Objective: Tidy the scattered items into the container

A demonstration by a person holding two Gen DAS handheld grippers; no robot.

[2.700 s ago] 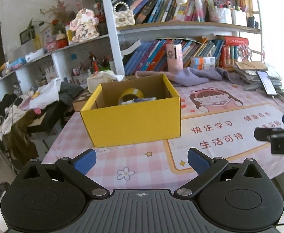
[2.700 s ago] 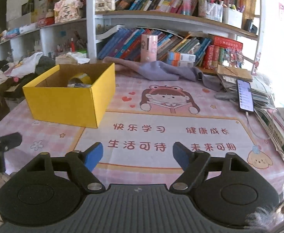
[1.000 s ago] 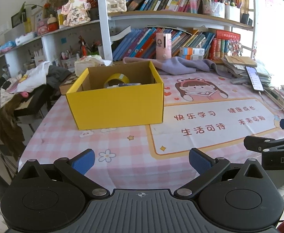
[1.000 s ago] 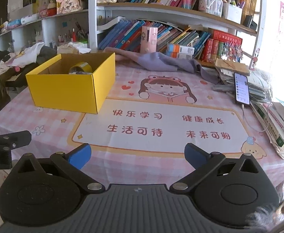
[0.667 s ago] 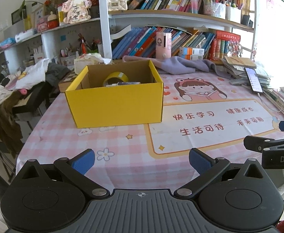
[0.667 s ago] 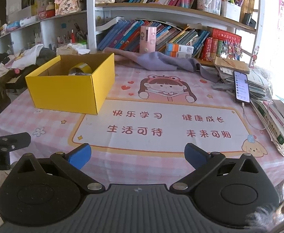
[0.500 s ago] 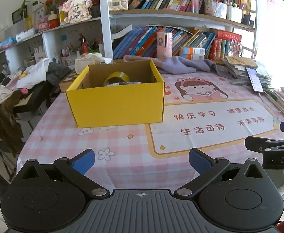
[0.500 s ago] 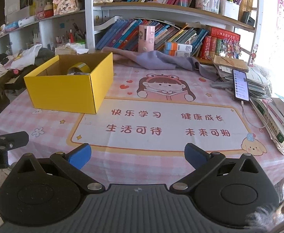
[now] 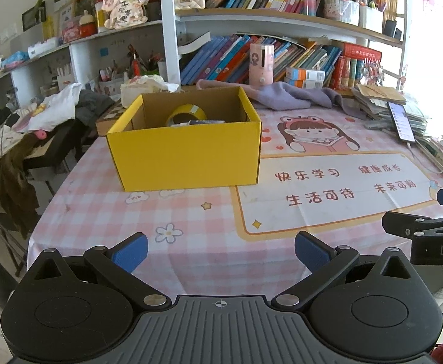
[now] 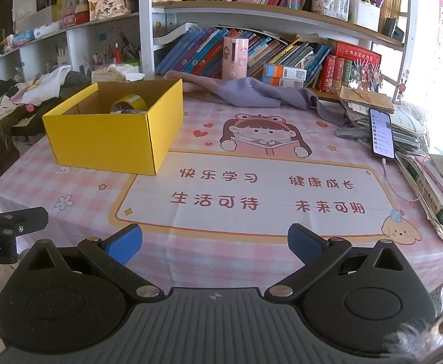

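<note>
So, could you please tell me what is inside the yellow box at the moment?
Inside the yellow box a roll of yellow tape stands against the back wall, with a pen-like item lying before it. The front wall hides the box floor, so anything lower is unseen.

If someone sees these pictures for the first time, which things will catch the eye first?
First the bright yellow box on the left part of the pink checked tablecloth, with a roll of yellow tape inside. Next the cartoon girl printed mid-table, and the crowded bookshelf behind. Both tongs, left and right, wait open and empty at the near edge.
</note>
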